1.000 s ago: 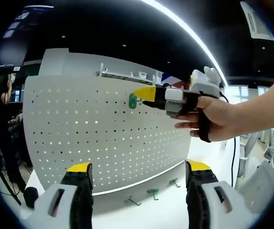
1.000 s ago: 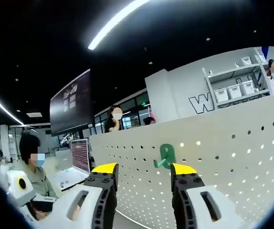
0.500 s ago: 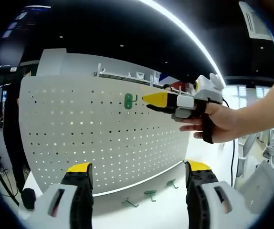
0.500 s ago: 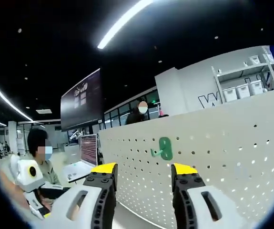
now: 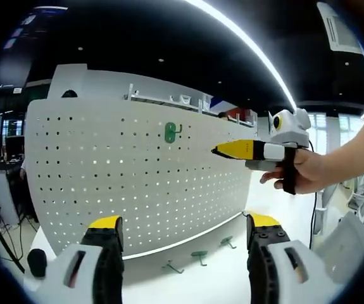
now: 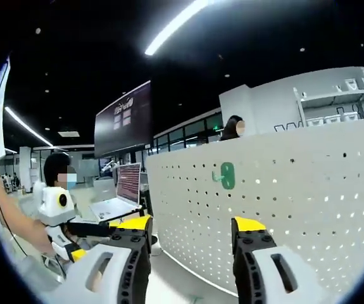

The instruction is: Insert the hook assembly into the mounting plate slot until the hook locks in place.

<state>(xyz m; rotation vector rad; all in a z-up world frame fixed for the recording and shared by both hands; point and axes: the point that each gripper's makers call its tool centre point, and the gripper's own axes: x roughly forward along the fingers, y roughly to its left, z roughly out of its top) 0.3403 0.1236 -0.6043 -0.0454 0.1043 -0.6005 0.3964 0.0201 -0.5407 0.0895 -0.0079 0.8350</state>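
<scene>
green hook (image 5: 171, 132) sits seated on the pegboard (image 5: 137, 183), up-left of the right hand-held gripper (image 5: 232, 150), jaws together, empty; left hand-held gripper (image 5: 185, 228) gapes open below.

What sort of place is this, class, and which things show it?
Probably an open-plan lab or workshop: a white pegboard holding a green hook, storage shelves with bins, and a laptop at a workstation.

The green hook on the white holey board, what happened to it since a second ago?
The right hand-held gripper let go of the green hook and pulled back from the pegboard, to the right in the left gripper view. The hook stayed hanging on the board. The three spare hooks on the table and the left hand-held gripper stayed put.
</scene>
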